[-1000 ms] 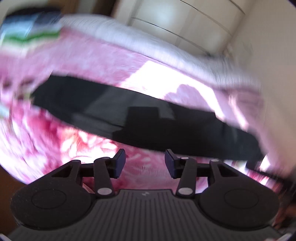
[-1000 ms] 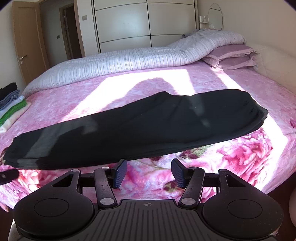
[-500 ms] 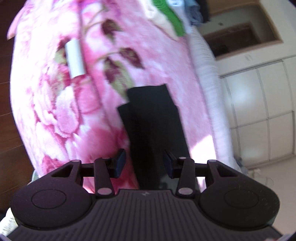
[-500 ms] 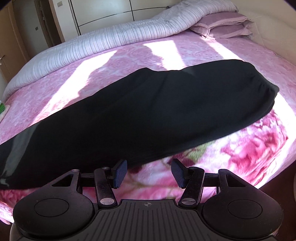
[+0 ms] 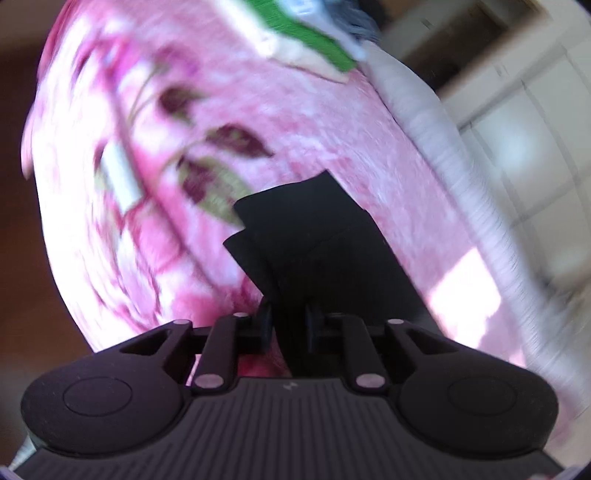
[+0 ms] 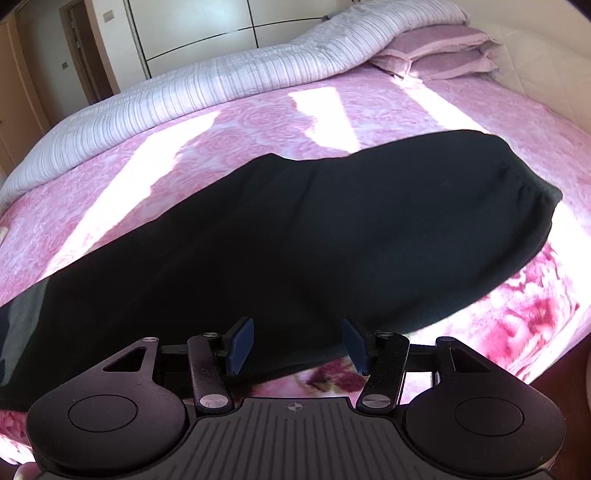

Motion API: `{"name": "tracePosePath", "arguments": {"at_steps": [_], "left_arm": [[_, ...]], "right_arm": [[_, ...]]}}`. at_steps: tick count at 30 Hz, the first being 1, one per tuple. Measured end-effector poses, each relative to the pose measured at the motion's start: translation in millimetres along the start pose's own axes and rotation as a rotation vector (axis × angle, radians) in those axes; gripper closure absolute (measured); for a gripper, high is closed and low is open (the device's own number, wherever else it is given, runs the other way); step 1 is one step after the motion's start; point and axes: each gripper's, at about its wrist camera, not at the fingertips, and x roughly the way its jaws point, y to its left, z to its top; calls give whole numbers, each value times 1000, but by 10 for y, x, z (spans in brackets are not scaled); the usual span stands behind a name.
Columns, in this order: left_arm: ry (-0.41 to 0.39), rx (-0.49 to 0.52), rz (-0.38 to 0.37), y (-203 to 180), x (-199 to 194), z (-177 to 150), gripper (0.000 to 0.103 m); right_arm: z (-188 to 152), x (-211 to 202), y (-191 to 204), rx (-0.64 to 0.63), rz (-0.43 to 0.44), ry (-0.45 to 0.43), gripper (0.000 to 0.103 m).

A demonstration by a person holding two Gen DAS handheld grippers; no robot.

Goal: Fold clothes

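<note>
Black trousers (image 6: 295, 229) lie stretched across the pink floral bed cover (image 6: 258, 122), waistband to the right. In the left wrist view the hem end of the trousers (image 5: 314, 240) runs away from the camera. My left gripper (image 5: 287, 325) is closing, its jaws narrow, with the black fabric pinched between the pads. My right gripper (image 6: 297, 343) stands open just above the near edge of the trousers around mid-length, and its blue pads (image 6: 242, 343) touch nothing.
A stack of folded clothes (image 5: 306, 33) with a green layer sits at the bed's corner. A striped quilt (image 6: 221, 74) and pillows (image 6: 436, 51) lie along the far side. A small white object (image 5: 122, 173) rests on the cover. Wardrobe doors (image 6: 192, 26) stand behind.
My left gripper swung and rolled to the hem end of the trousers, and its jaws narrowed onto the fabric. My right gripper came closer to the trousers and stayed open.
</note>
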Motion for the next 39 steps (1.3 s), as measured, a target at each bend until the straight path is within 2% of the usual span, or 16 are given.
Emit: {"name": "tracePosePath", "arguments": {"at_steps": [3, 6, 11, 13, 18, 19, 20, 21, 23, 25, 26, 29, 31, 34, 37, 39], "left_arm": [[-91, 290, 45, -542, -133, -85, 95], [-156, 572, -26, -1188, -299, -305, 96], [-205, 939, -280, -2264, -500, -1089, 95], [-175, 1043, -399, -2611, -482, -1504, 95], [110, 1378, -458, -3102, 82, -2693, 86], [97, 1406, -434, -3102, 116, -2808, 86], [60, 1417, -444, -3066, 77, -2828, 85], [68, 1418, -455, -3047, 40, -2788, 82], [157, 1349, -495, -2997, -28, -2556, 80], [205, 1247, -527, -2885, -96, -2244, 80], [213, 1202, -514, -2826, -101, -2101, 79], [240, 1058, -459, -2589, -47, -1721, 80], [264, 950, -423, -2411, 40, -1489, 80], [303, 822, -385, -2214, 193, -1220, 83], [308, 751, -389, -2090, 278, -1005, 83], [304, 717, -396, -2072, 328, -886, 83]], "right_arm": [[-16, -30, -153, 12, -13, 3, 46], [-21, -105, -377, 54, -35, -10, 46], [6, -258, -812, 143, -77, -42, 46], [24, -309, -962, 172, -91, -55, 46], [47, -383, -1239, 218, -120, -66, 46], [53, -397, -1277, 223, -123, -66, 46], [59, -425, -1297, 225, -121, -70, 46], [66, -453, -1314, 227, -118, -76, 46], [82, -509, -1328, 225, -104, -97, 46], [118, -535, -1308, 221, -71, -113, 46], [137, -536, -1275, 218, -42, -118, 46], [192, -497, -1127, 223, 104, -116, 46], [203, -387, -1017, 265, 257, -89, 46], [188, -113, -845, 362, 439, 2, 47], [159, 135, -685, 433, 507, 77, 47], [140, 286, -580, 473, 537, 121, 51]]}}
